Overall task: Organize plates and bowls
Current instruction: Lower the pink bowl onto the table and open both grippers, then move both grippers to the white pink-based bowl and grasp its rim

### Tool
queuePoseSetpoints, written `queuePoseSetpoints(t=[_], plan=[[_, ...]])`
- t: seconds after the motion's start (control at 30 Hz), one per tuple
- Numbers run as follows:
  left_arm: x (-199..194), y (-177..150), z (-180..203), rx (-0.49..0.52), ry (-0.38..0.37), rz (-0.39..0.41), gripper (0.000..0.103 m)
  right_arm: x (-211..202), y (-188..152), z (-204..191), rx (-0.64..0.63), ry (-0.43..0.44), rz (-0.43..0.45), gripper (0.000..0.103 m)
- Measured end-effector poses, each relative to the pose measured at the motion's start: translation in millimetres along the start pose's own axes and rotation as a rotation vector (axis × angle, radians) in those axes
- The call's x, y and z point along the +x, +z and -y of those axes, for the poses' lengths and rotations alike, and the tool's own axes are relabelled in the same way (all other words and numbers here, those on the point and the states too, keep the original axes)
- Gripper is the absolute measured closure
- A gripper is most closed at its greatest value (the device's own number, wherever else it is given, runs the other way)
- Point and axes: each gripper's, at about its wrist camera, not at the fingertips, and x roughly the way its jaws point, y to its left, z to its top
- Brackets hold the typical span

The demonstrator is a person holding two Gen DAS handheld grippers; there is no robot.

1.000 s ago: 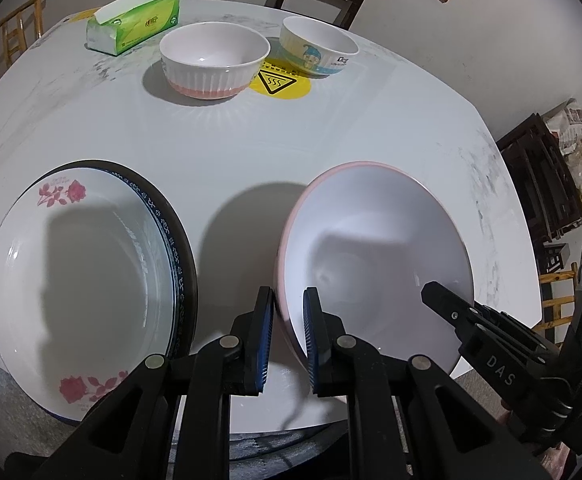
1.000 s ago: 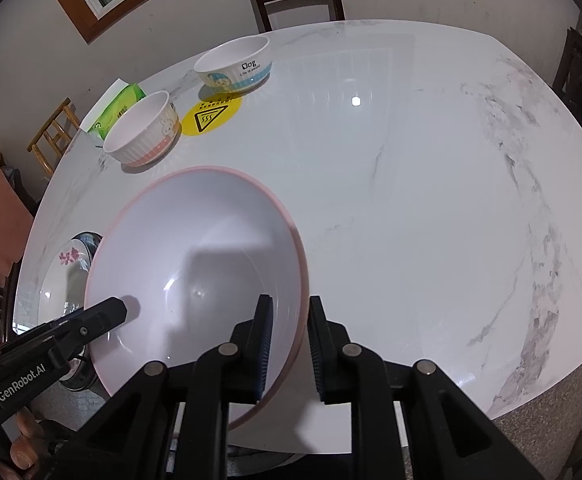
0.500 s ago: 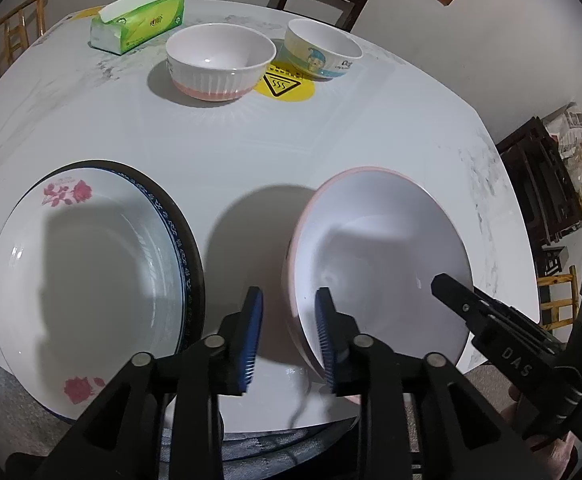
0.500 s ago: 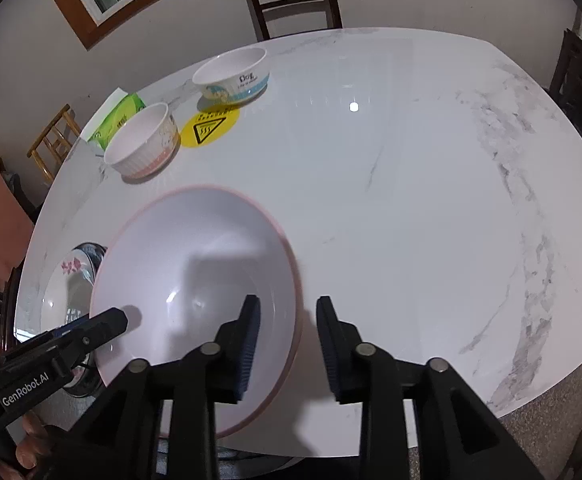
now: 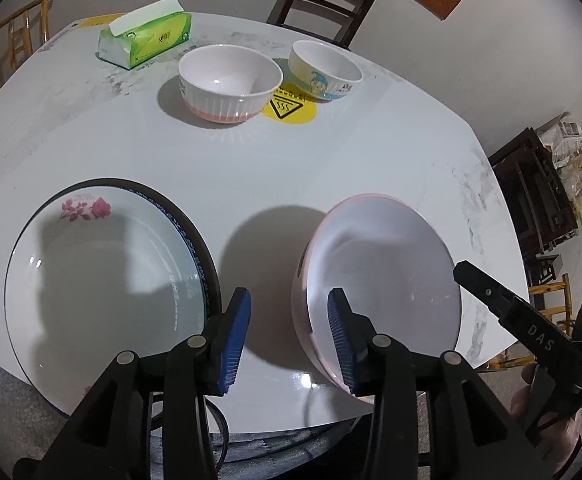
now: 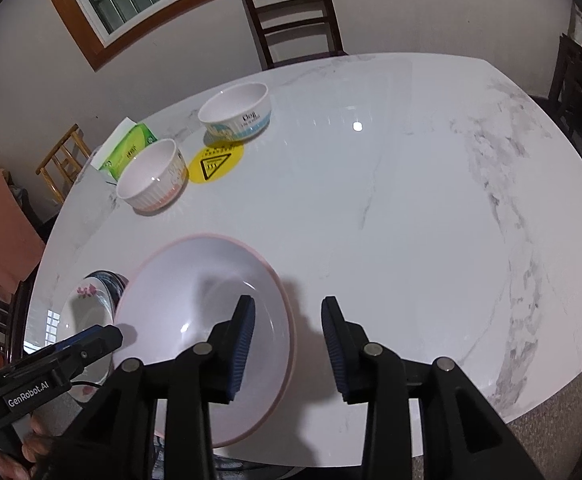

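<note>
— Plates and bowls, then: where do we stand? Our large pink bowl (image 5: 383, 280) sits on the marble table (image 5: 331, 168) at its near edge, just beside the stacked flowered plates (image 5: 103, 280) on our left.

— And we hold nothing. Our left gripper (image 5: 287, 332) is spread wide, its fingers straddling the bowl's left rim without pinching it. Our right gripper (image 6: 287, 344) is just as wide, one finger over the bowl's interior, the other outside its right rim.

— So we judge the big bowl as set down and let go. That step looks finished.

— What's left, we think, is the two small ones far across the table: the ribbed pink-based bowl (image 5: 230, 82) and the cartoon bowl (image 5: 325, 70) next to it, by the yellow warning sticker (image 5: 289, 108) and the tissue pack (image 5: 147, 38).

— Next we'd need to lift clear of the rim, reach across, and pinch one small bowl by its wall. Probably nest one inside the other.

— Their walls are steep and glossy, so we'd want a firm rim grip.
</note>
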Motion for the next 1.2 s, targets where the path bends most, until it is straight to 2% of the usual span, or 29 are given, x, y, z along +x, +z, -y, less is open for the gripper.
queuePoseSetpoints(t=[0.2,0.5,0.73,1.07,1.2], plan=[[-11,5,-8,-0.015,0.0,0.028,0.064,-5,7,-8,-0.038,0.006,0.016,0.068],[-19,21,-29,-0.024,0.046,0.057,0.062,-2,17,-35,-0.098,0.064,-0.008,0.068],[-21,38,-52,-0.045,0.087,0.062,0.06,14,28,-62,-0.108,0.141,-0.079,0.068],[-23,66,-88,-0.101,0.168,0.092,0.058,36,48,-86,-0.112,0.154,-0.109,0.068],[-20,81,-98,-0.146,0.176,0.092,0.058,47,52,-93,-0.102,0.161,-0.114,0.068]])
